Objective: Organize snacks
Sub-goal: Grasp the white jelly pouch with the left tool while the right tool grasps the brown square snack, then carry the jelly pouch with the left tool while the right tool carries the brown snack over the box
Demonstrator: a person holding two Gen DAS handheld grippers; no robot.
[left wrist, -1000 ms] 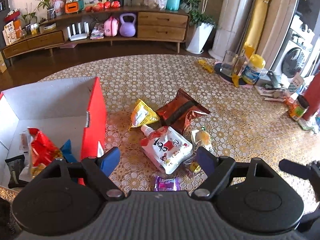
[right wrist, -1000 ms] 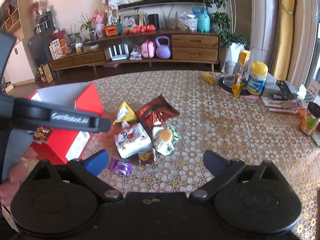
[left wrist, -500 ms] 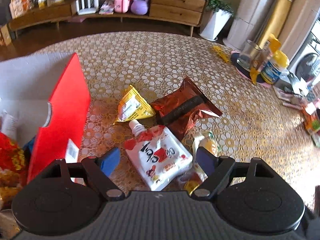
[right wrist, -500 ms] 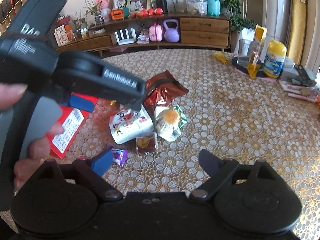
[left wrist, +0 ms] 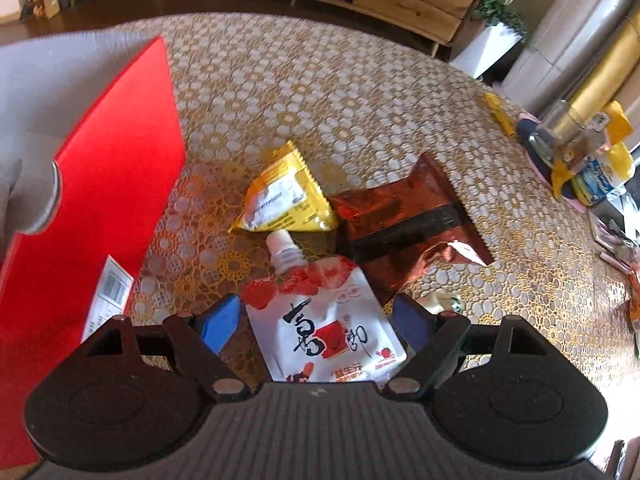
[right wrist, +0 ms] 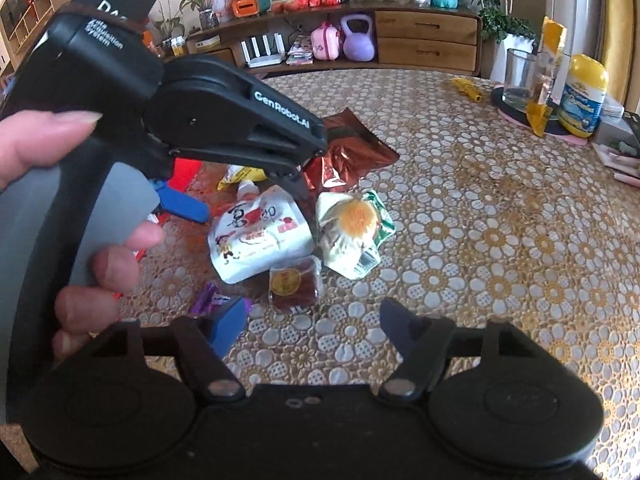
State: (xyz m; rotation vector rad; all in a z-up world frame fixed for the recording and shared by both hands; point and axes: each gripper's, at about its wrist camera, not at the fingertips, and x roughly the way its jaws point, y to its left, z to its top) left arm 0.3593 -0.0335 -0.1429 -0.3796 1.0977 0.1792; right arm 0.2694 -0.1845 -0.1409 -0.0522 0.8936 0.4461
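Left gripper (left wrist: 316, 326): jaws wide, blue pads either side of the white spout pouch (left wrist: 324, 320), not touching it; nothing held. Seen from the right wrist cam as a black body w/ white lettering, held in the person's left hand (right wrist: 80, 208), at 10 o'clock.

Right gripper (right wrist: 312, 326): jaws wide, nothing between them, above bare lace tablecloth (right wrist: 500, 240).

Snack pile, near to far, right wrist cam:
- purple candy wrapper (right wrist: 208, 300), just beside the left pad, 9 o'clock.
- small clear pack w/ brown sweet (right wrist: 294, 282), 12 o'clock, touching pouch's near edge.
- white spout pouch, red print, lying flat, cap pointing away.
- green-white wrapped pastry (right wrist: 352, 232), at 3 o'clock of the pouch, touching it.

Farther, left wrist cam:
- yellow triangular pack (left wrist: 284, 200), just past pouch cap, 12 o'clock.
- copper foil bag (left wrist: 408, 220) w/ black band, 1 o'clock, edge against the yellow pack, corner under pouch.

Red box (left wrist: 96, 200): 9 o'clock of the pile, wall upright, barcode label on its near end; interior not visible.

Far edge of table, 2 o'clock: drinking glass (right wrist: 520, 76) on a dark mat, yellow-lidded tub (right wrist: 584, 92) beside it.
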